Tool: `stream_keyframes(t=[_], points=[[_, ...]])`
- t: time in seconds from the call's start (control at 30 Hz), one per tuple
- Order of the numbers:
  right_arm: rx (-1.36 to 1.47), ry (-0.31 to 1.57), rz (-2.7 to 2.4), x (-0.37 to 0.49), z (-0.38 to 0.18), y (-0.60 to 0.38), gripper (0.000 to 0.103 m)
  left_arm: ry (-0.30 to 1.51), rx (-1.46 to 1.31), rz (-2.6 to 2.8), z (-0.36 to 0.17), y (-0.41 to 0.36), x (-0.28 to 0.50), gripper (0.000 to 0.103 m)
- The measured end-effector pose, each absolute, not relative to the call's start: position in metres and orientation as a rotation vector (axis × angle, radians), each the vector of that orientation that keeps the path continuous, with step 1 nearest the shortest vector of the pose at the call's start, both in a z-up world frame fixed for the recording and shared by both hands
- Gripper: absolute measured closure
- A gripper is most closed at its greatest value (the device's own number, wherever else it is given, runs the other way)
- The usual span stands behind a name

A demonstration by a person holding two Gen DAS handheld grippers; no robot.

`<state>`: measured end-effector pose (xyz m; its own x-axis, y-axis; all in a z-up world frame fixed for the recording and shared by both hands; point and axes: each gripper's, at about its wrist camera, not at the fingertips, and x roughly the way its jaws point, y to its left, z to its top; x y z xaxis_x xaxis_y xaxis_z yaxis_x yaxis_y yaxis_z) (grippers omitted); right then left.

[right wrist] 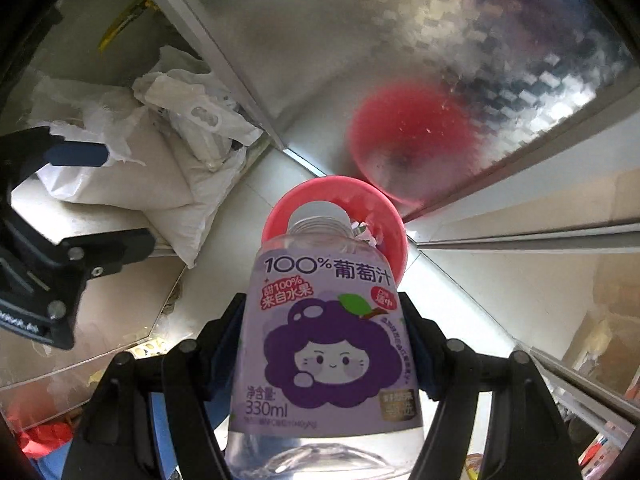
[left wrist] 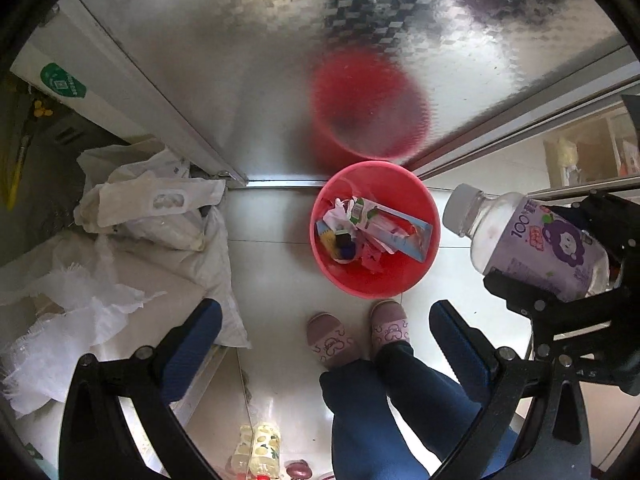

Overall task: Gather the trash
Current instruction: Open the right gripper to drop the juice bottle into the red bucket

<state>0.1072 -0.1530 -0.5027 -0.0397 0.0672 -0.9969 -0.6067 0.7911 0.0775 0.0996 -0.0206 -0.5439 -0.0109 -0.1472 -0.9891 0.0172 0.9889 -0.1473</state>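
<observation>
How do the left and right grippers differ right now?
The left gripper is open and empty, while the right gripper is clamped on the grape juice bottle. Left looks past the person's slippers; right's bottle cap lines up over the red basin. Both have blue pads and point down at the floor.

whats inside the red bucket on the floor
The red bucket holds crumpled wrappers and a flattened box, piled loosely. The pile hides whatever lies beneath it. From the right wrist, the bottle blocks most of it.
</observation>
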Motion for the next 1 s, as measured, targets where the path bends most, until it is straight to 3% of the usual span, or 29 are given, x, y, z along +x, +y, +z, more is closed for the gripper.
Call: stream_keyframes(t=[0.1, 0.17, 0.2, 0.5, 1.0], points=[[-0.438, 1.546, 0.57, 0.108, -0.507, -0.154, 0.033, 1.581, -0.095, -0.132, -0.547, -0.02, 0.099, 0.0], [-0.447, 1.547, 0.573, 0.108, -0.508, -0.154, 0.015, 1.584, -0.098, -0.136, -0.547, -0.02, 0.098, 0.0], [-0.45, 1.541, 0.571, 0.107, -0.507, -0.154, 0.013, 1.586, -0.098, -0.139, -0.546, -0.021, 0.098, 0.0], [-0.421, 1.511, 0.529, 0.101, -0.477, -0.162, 0.012, 1.564, -0.12, -0.159, -0.513, -0.026, 0.092, 0.0], [-0.363, 1.317, 0.555, 0.077, -0.299, -0.185, 0.012, 1.367, -0.096, -0.141, -0.321, -0.047, 0.063, 0.0]])
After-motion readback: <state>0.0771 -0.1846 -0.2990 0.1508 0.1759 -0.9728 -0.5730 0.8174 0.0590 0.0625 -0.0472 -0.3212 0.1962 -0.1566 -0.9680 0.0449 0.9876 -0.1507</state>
